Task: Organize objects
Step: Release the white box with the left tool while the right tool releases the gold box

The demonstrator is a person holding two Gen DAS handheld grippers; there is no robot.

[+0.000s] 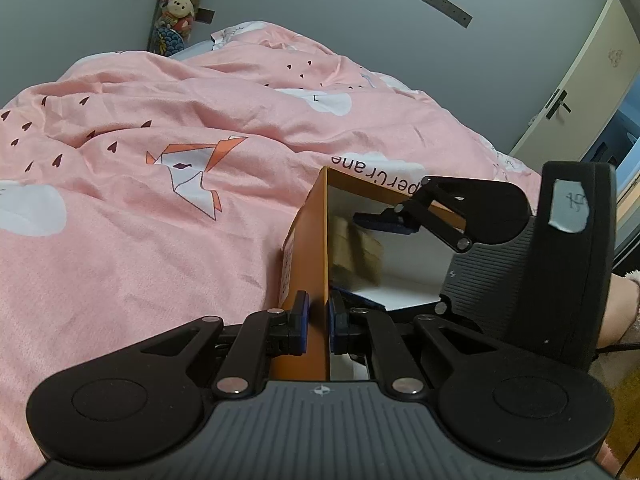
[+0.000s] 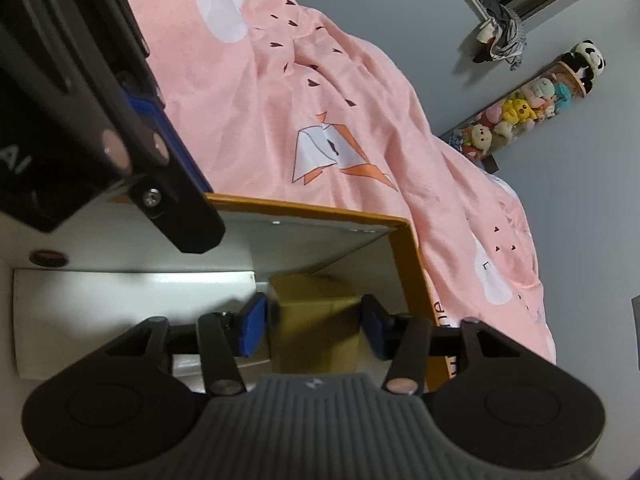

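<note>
Gripping the box wall [image 1: 318, 240], the left claw [image 1: 318, 322] is pinched tight on the orange edge, one pad [image 1: 301, 320] outside, one inside. Right claw [image 2: 314, 326] sits inside the box, jaws partway apart. Carton [image 2: 316, 328], brown and blurred, lies between its pads; left pad [image 2: 253, 328] stands just clear, the right side too blurred to tell contact. Box rests on a pink duvet [image 1: 140, 208].
</note>
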